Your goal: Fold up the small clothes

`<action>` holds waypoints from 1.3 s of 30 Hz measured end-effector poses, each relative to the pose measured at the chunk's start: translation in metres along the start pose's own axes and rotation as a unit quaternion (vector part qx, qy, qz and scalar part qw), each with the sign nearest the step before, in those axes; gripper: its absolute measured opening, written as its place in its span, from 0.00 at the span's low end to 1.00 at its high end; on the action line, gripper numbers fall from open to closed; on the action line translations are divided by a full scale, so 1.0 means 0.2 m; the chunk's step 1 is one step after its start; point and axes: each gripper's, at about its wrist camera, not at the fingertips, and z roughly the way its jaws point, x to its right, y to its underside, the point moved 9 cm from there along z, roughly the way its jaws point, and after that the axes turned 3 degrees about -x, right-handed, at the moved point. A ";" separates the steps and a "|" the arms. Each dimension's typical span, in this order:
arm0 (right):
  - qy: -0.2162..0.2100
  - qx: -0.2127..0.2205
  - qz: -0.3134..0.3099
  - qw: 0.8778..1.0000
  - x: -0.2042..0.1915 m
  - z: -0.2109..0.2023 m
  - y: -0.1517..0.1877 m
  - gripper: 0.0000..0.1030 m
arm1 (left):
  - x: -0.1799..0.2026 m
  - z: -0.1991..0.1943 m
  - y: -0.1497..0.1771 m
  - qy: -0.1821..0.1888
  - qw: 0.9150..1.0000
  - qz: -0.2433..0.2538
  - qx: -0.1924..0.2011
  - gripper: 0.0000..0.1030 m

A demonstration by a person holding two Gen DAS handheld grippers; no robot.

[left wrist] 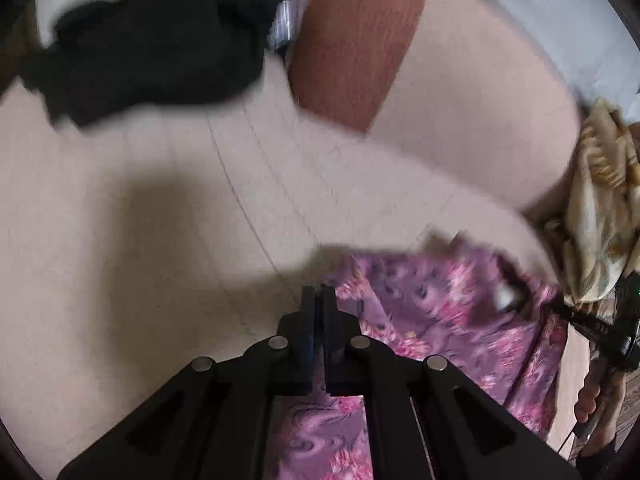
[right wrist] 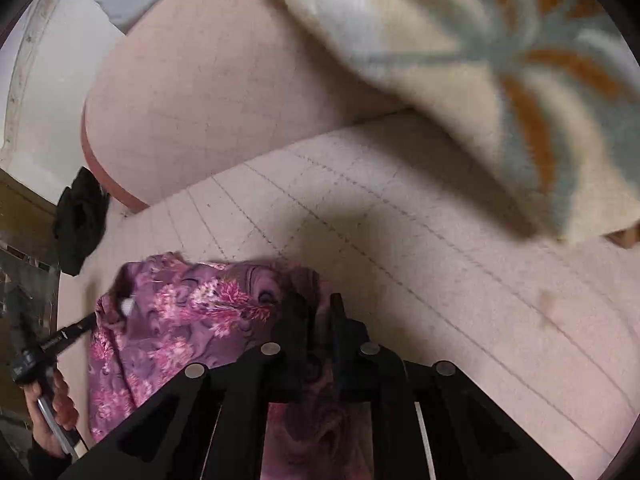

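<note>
Two grippers are clamped on one garment. Nearest the left wrist camera, the left gripper (left wrist: 318, 292) has its jaws drawn narrow onto the left edge of a thin purple cloth printed with pink flowers (left wrist: 452, 320), which runs under the fingers and spreads toward three o'clock. In the right wrist view, the right gripper (right wrist: 320, 304) is pinched just as narrowly on the same cloth's opposite edge, with the fabric fanning out toward nine o'clock. Across the span each camera catches the other tool: a person's hand (right wrist: 56, 404) grips a handle at eight o'clock.

Judging by its ripples and sag, the garment is light, limp and probably a little slick, so it will drape rather than hold a shape. Edge or corner pinches well apart, as taken now, seem the sound hold, since a mid-panel grip would bunch it.

Beneath lies a pale quilted bed cover (right wrist: 400, 240). Farther off, a crumpled black garment (left wrist: 152, 48) sits at eleven o'clock beside a rust-brown bolster (left wrist: 352, 40), and a cream cloth with orange and grey leaf shapes (right wrist: 500, 60) lies at one o'clock in the right view.
</note>
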 end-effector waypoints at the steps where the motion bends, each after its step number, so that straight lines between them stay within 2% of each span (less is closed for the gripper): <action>1: -0.004 0.009 -0.002 1.000 -0.01 -0.07 0.00 0.08 | 0.01 -0.11 -0.01 0.021 1.000 -0.005 0.018 0.02; 3: -0.025 0.027 -0.007 0.999 -0.06 -0.27 0.05 0.08 | 0.04 -0.36 0.01 0.038 0.998 0.005 0.051 0.02; 5: -0.036 0.047 -0.026 0.998 -0.11 -0.50 0.16 0.08 | 0.09 -0.61 0.12 0.049 0.995 0.029 0.078 0.02; 8: -0.058 0.065 -0.036 0.996 -0.16 -0.79 0.39 0.08 | 0.17 -0.98 0.42 0.110 0.988 0.039 0.100 0.02; 10: -0.069 0.072 -0.035 0.994 -0.16 -1.00 0.60 0.08 | 0.19 -1.18 0.66 0.127 0.984 0.044 0.113 0.02; 12: -0.074 0.074 -0.035 0.994 -0.18 -1.14 0.84 0.08 | 0.16 -1.28 0.88 0.140 0.984 0.034 0.107 0.02; 15: -0.079 0.073 -0.010 0.994 -0.12 -1.22 1.18 0.08 | 0.08 -1.27 1.21 0.127 0.988 0.021 0.090 0.02; 18: -0.089 0.054 0.045 0.994 0.00 -1.15 1.49 0.09 | 0.00 -1.13 1.51 0.125 0.991 -0.017 0.041 0.02; 20: -0.073 0.040 0.082 0.993 0.10 -1.04 1.65 0.09 | -0.05 -0.97 1.69 0.102 0.994 -0.030 0.019 0.02; 21: -0.072 0.021 0.111 0.991 0.14 -0.99 1.69 0.09 | -0.09 -0.91 1.76 0.078 0.996 -0.034 0.001 0.02; 22: -0.089 0.008 0.133 0.987 0.16 -0.96 1.73 0.09 | -0.10 -0.87 1.80 0.047 0.998 -0.035 -0.015 0.02; 23: -0.095 0.006 0.135 0.986 0.16 -0.96 1.73 0.09 | -0.09 -0.88 1.80 0.031 0.999 -0.022 -0.007 0.02; 25: -0.065 0.008 0.119 0.991 0.18 -0.95 1.74 0.09 | -0.05 -0.94 1.76 0.015 1.000 0.009 0.025 0.03; 27: -0.050 -0.002 0.112 0.992 0.18 -0.91 1.75 0.10 | -0.03 -0.95 1.75 0.017 0.999 0.013 0.029 0.03; 30: -0.037 -0.001 0.110 0.993 0.19 -0.91 1.78 0.10 | -0.04 -0.91 1.78 0.006 1.000 0.009 0.013 0.03; 32: -0.047 0.020 0.113 0.992 0.19 -0.97 1.80 0.10 | -0.04 -0.96 1.80 0.020 0.999 0.005 0.026 0.00; 34: -0.052 0.039 0.118 0.991 0.20 -1.03 1.80 0.10 | -0.06 -1.02 1.81 0.018 0.999 0.010 0.040 0.00; 39: -0.016 0.010 0.115 0.993 0.23 -0.96 1.85 0.10 | -0.07 -0.92 1.88 0.018 1.000 0.003 -0.008 0.00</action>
